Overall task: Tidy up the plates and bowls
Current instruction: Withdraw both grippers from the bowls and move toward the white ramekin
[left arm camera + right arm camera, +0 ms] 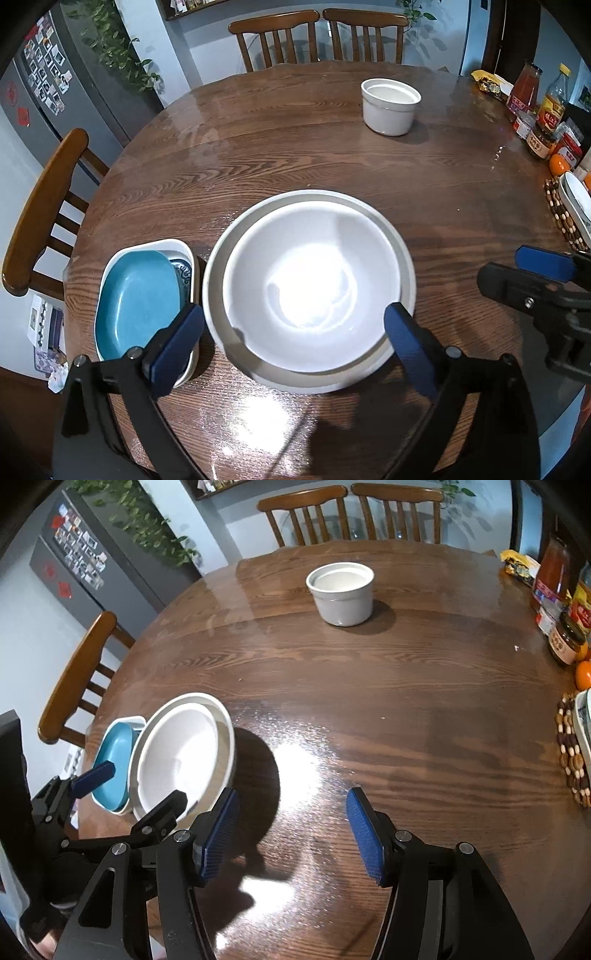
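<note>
White and deep, the lone pot (pixel 340 592) stands far across the wooden table (pixel 369 701) from the stacked bowl and plate (pixel 312 291). Straight ahead of the right gripper (pixel 291 838), it probably suits that hand; its jaws gape empty. Beside it, the left gripper (pixel 295 343) straddles the stack, spread wide, pads clear of it.

Jars (pixel 541 138), an orange (pixel 558 164) and chairs (pixel 303 511) ring the table (pixel 369 701).

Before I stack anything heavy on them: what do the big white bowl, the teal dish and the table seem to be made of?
White bowl: likely glazed ceramic, given its glossy glare and thick rim. Teal dish: probably ceramic too, smooth with a duller sheen; melamine can't be ruled out. Table: dark wood with plain grain, under a glossy clear layer that mirrors the lamp, either varnish or a cover sheet.
</note>
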Demonstrator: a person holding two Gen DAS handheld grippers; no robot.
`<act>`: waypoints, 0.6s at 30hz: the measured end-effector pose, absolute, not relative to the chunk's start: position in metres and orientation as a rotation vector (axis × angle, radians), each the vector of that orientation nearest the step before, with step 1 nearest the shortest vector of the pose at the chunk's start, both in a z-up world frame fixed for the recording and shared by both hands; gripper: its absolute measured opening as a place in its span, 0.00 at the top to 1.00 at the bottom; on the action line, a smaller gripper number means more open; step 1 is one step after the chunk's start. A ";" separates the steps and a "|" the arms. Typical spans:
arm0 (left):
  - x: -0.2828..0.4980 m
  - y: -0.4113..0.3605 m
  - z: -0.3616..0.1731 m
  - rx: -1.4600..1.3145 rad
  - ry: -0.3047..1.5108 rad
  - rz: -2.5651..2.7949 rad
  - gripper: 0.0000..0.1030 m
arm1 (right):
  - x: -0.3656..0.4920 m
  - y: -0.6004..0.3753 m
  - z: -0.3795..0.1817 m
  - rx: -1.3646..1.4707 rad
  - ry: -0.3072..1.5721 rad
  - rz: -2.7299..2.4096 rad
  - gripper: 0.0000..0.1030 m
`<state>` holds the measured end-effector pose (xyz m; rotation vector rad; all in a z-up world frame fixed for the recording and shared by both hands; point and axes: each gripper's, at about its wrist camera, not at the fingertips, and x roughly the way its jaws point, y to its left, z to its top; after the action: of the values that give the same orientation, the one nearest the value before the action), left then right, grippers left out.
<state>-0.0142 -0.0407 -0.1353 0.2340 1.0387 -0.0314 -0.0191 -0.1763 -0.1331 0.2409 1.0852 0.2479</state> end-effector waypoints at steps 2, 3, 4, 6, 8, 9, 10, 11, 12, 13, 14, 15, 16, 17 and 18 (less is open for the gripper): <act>-0.015 -0.045 -0.136 0.241 1.042 -0.032 0.04 | -0.023 -0.181 -0.132 0.250 1.075 0.254 0.34; -0.015 -0.046 -0.136 0.243 1.042 -0.032 0.04 | -0.024 -0.184 -0.132 0.256 1.072 0.255 0.34; -0.016 -0.048 -0.136 0.245 1.043 -0.033 0.04 | -0.025 -0.187 -0.131 0.265 1.068 0.255 0.33; -0.017 -0.052 -0.135 0.247 1.044 -0.036 0.04 | -0.028 -0.192 -0.131 0.279 1.060 0.250 0.33; -0.018 -0.056 -0.134 0.252 1.044 -0.039 0.04 | -0.030 -0.199 -0.131 0.291 1.057 0.245 0.33; -0.018 -0.059 -0.134 0.255 1.044 -0.041 0.04 | -0.031 -0.202 -0.131 0.299 1.056 0.241 0.33; -0.018 -0.061 -0.134 0.259 1.044 -0.043 0.03 | -0.032 -0.206 -0.131 0.306 1.055 0.240 0.33; -0.018 -0.064 -0.133 0.265 1.044 -0.045 0.03 | -0.032 -0.209 -0.130 0.310 1.053 0.237 0.33; -0.018 -0.067 -0.131 0.271 1.041 -0.045 0.03 | -0.033 -0.213 -0.129 0.310 1.050 0.233 0.33; -0.018 -0.069 -0.129 0.275 1.036 -0.043 0.03 | -0.034 -0.216 -0.127 0.309 1.044 0.226 0.33; -0.018 -0.072 -0.127 0.280 1.028 -0.041 0.03 | -0.035 -0.219 -0.125 0.308 1.039 0.221 0.33; -0.018 -0.075 -0.123 0.283 1.018 -0.043 0.03 | -0.035 -0.223 -0.123 0.309 1.030 0.213 0.33; -0.018 -0.077 -0.121 0.284 1.012 -0.045 0.03 | -0.036 -0.226 -0.121 0.311 1.024 0.209 0.33; -0.018 -0.080 -0.117 0.287 1.003 -0.048 0.03 | -0.037 -0.230 -0.119 0.313 1.016 0.206 0.33; -0.018 -0.084 -0.114 0.292 0.993 -0.052 0.02 | -0.038 -0.233 -0.116 0.313 1.009 0.201 0.33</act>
<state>-0.0181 -0.0838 -0.1142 0.2917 0.9934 -0.0519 -0.0380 -0.2334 -0.1164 0.3134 1.0089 0.2008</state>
